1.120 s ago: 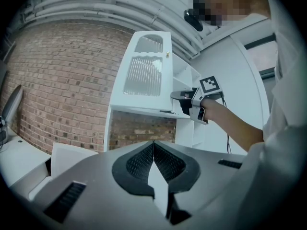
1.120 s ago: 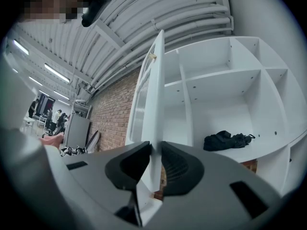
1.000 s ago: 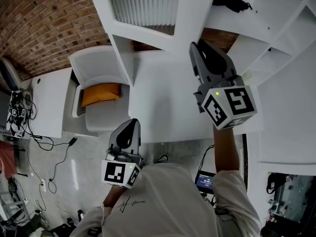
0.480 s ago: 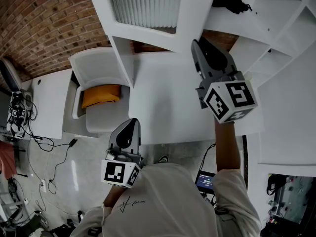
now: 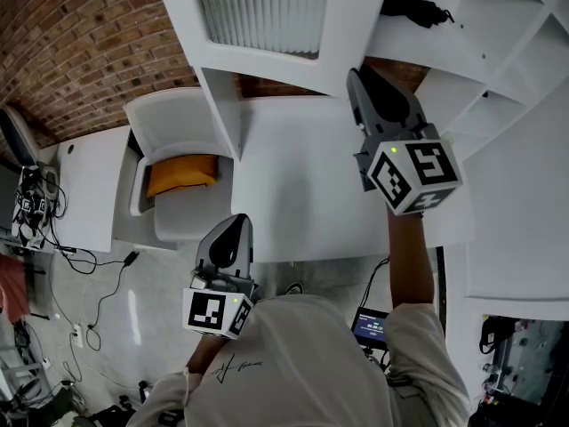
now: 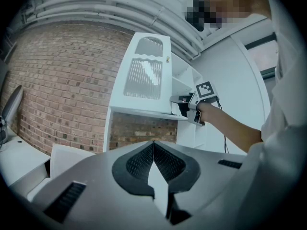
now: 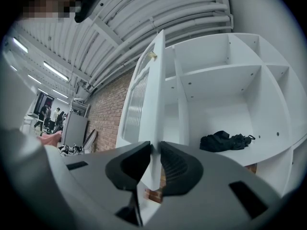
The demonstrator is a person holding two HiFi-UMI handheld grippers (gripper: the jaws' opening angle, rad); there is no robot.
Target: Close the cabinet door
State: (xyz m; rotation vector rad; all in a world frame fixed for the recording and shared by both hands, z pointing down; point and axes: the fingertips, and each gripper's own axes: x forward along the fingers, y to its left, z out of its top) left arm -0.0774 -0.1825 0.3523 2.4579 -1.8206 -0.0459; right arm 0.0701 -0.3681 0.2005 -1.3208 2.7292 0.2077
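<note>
Cabinet (image 7: 230, 85) open, shelves showing. Cabinet door (image 7: 154, 80) swung out wide, right gripper (image 7: 156, 150) pinching its lower edge. Left gripper (image 6: 153, 145) idle down low, jaws pressed together, empty. Looks like swing-shut stage; next prob push edge toward shelves along hinge arc.

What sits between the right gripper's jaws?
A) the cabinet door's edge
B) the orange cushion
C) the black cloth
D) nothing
A: in the right gripper view, the right gripper has one jaw on each side of the white cabinet door at its lower edge, while the black cloth lies well apart from it.
</note>
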